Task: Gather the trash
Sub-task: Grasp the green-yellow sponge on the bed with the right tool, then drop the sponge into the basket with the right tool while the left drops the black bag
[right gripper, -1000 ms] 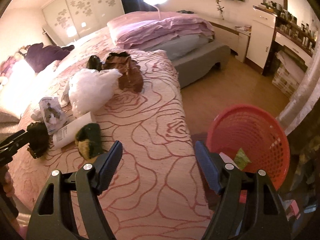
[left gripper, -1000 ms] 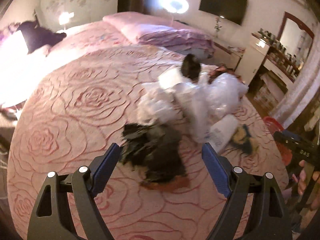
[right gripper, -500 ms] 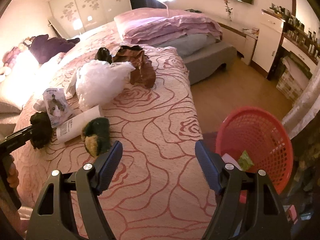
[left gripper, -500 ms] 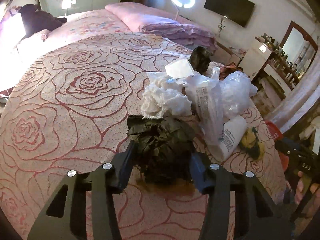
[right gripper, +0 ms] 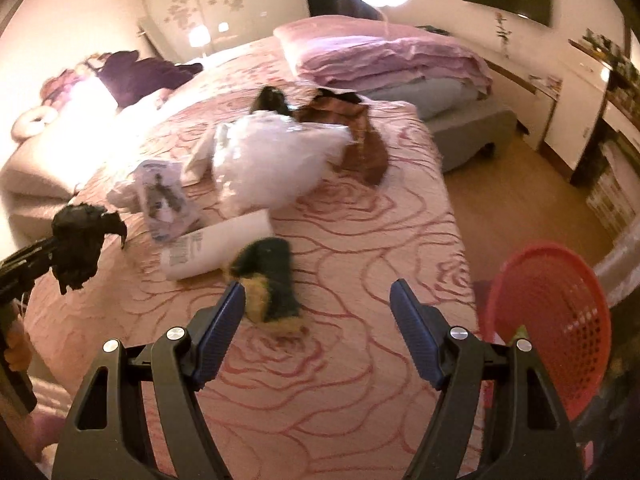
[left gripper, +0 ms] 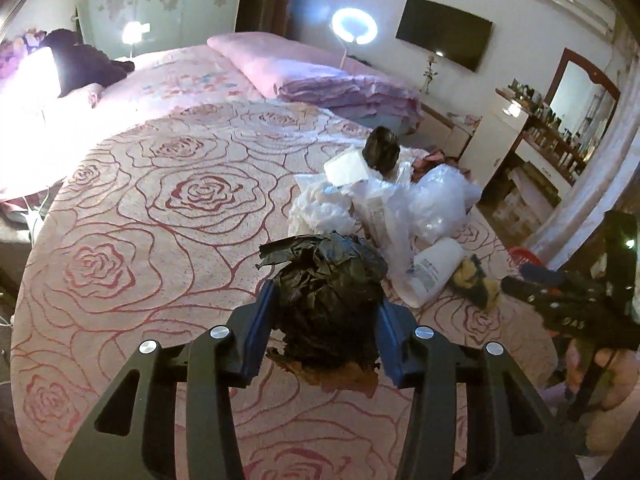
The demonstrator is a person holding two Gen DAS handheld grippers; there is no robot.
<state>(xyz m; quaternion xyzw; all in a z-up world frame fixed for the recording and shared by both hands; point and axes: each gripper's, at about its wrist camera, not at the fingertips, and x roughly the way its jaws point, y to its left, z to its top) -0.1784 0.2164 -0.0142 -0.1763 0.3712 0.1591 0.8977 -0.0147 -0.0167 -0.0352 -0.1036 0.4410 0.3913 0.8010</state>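
Note:
My left gripper (left gripper: 324,316) is shut on a crumpled black plastic bag (left gripper: 326,292) and holds it above the bed; the bag also shows in the right wrist view (right gripper: 78,246), lifted off the cover. My right gripper (right gripper: 316,320) is open and empty, over the bed's near part, just short of a dark green and yellow crumpled scrap (right gripper: 268,280). More trash lies on the bed: a white tube-like package (right gripper: 216,246), a printed packet (right gripper: 164,200), a white plastic bag (right gripper: 272,160), brown wrapping (right gripper: 356,132). A red mesh basket (right gripper: 560,320) stands on the floor at the right.
The bed has a pink rose-pattern cover (left gripper: 160,220) and folded pink quilts (left gripper: 332,84) at its head. A dresser with bottles (left gripper: 560,148) stands by the right wall. Wooden floor (right gripper: 520,200) lies between bed and basket.
My left gripper closed on the black bag and lifted it off the bed. My right gripper moved forward over the bed toward the green and yellow scrap, still open.

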